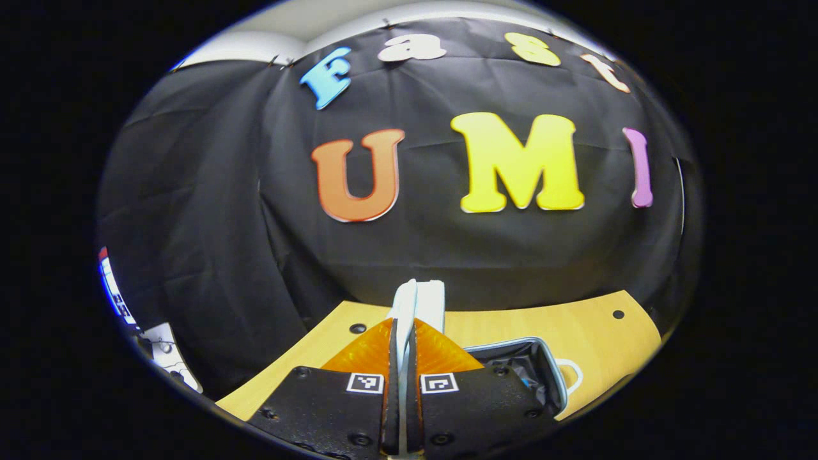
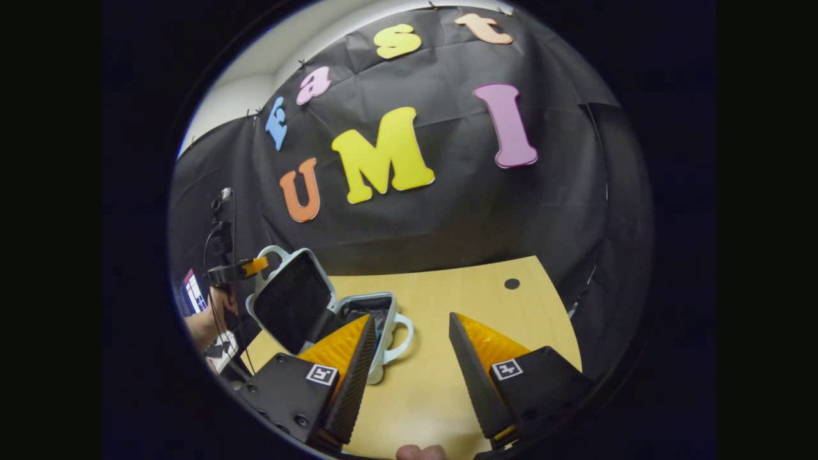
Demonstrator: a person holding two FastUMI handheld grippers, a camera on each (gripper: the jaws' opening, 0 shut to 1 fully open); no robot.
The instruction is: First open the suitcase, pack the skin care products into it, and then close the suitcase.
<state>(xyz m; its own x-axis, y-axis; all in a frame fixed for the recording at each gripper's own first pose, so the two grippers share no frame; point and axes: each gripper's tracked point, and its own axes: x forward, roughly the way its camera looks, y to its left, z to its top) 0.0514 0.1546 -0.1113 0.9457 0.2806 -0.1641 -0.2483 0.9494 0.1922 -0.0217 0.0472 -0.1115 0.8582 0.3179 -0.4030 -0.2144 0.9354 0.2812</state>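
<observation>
Left tongs (image 1: 404, 358) clamped on the suitcase (image 2: 358, 319) lid's (image 2: 291, 300) edge — right tongs (image 2: 409, 358) apart, empty; no legible labels.

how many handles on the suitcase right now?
2. One on the raised lid, clamped by the left gripper; the other on the base half, lying on the table. More may be hidden.
</observation>
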